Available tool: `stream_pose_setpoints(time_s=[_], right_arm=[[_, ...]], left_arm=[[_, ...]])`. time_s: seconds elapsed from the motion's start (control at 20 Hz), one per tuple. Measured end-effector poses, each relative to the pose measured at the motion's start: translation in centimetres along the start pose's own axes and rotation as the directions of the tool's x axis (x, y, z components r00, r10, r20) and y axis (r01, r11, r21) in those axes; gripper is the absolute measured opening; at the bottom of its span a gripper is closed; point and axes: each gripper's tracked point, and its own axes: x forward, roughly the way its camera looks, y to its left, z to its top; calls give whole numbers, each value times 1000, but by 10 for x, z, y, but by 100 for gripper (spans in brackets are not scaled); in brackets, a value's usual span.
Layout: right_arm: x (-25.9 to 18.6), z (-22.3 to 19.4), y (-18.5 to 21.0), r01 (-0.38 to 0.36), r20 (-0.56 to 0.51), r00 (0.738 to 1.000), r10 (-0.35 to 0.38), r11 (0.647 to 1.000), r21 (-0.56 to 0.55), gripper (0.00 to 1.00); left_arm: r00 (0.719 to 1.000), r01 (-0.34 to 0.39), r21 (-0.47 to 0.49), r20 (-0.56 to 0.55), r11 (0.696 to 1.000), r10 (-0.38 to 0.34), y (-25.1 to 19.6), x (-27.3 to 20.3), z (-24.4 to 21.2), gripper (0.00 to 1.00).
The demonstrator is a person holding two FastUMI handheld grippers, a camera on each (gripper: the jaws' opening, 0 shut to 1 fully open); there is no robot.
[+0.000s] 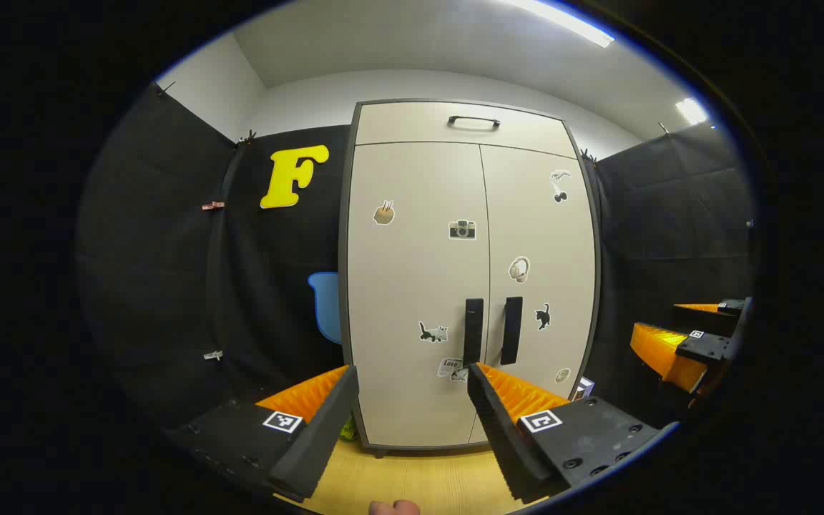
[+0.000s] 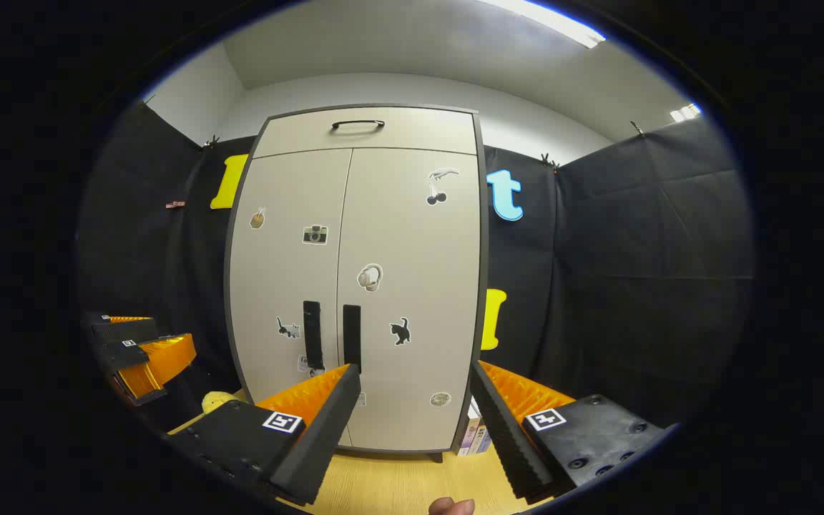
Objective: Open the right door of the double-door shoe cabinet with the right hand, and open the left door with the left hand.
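The cabinet (image 1: 469, 272) stands straight ahead against the black cloth wall (image 1: 169, 250), pale grey with a dark frame. Both doors are closed: the left door (image 1: 412, 286) and the right door (image 1: 541, 272) meet at a centre seam, with two dark vertical handles, the left handle (image 1: 473, 331) and the right handle (image 1: 511, 330), just beside each other low on the seam. Small stickers dot both doors. Above them runs a top panel with a dark bar handle (image 1: 473, 122).

The left gripper (image 1: 412, 415) hangs in front of the left door, fingers spread wide with nothing between them, apart from the cabinet. The right gripper (image 2: 415, 415) faces the right door (image 2: 412, 286), fingers likewise spread wide and holding nothing.

The cabinet rests on a light wood floor (image 1: 426, 479). A few books (image 2: 475, 433) stand at its right foot. White walls and a lit ceiling (image 1: 419, 43) rise above the cloth.
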Motion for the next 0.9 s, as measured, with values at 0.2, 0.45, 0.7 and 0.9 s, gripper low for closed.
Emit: stream_pose_setpoints(time_s=[0.2,0.45,0.7,0.9], right_arm=[[1,-1,2,-3,-3,1000,3,1000,3,97],[2,-1,5,-9,-4,1000,9,1000,7,97],[1,-4,8,-16,-8,1000,16,1000,5,97],[3,-2,13,-23,4,1000,23,1000,10,97]], left_arm=[[1000,-6,-8,4,1000,6,9,-3,0,95],[1000,-10,-9,1,1000,10,13,-2,-1,94],[1000,-9,-1,0,1000,9,16,-2,-1,95],[1000,-5,-1,-4,1000,5,16,-1,-3,94]])
